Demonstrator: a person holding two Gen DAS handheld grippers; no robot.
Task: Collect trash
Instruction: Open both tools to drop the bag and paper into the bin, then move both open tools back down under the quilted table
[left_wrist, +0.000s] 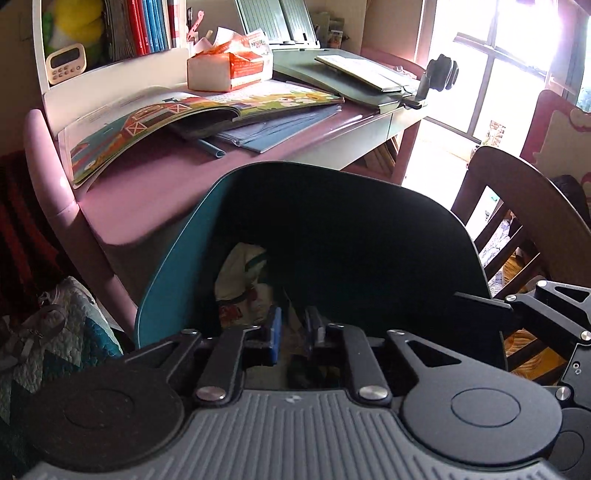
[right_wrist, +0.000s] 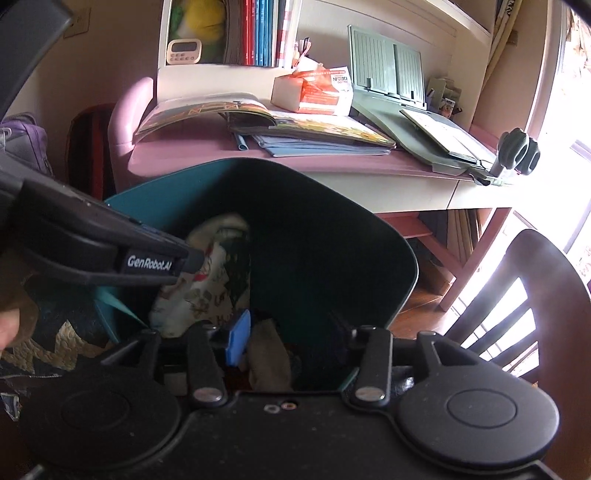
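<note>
Already both grippers hang over the mouth of the teal bin (left_wrist: 173, 258), pointing down into it. Seen from its own wrist view, the left gripper (left_wrist: 293, 332) has its jaws a little apart with nothing pressed between the blue pads, only the crumpled paper and scraps of the bin's contents showing through the gap. On its own camera the right gripper (right_wrist: 288, 336) stands wider; a tan, crumpled piece of trash (right_wrist: 267, 354) sits in the space between its fingers, and as far as I can tell the pads are not pinching it, so it looks let go or about to drop. Beyond the fingers, a wad of printed wrapper (right_wrist: 207, 280) already lies against the bin's far wall, so some collecting seems done. Farther out, the pink tabletop (left_wrist: 155, 184) carries an open picture book (left_wrist: 155, 118), blue folders and an orange-and-white tissue pack (left_wrist: 229, 70); no loose litter is plain there, though the pack and papers may hide some. My judgement is that this drop is nearly finished, and what remains is a check of the tabletop and floor for further scraps.
</note>
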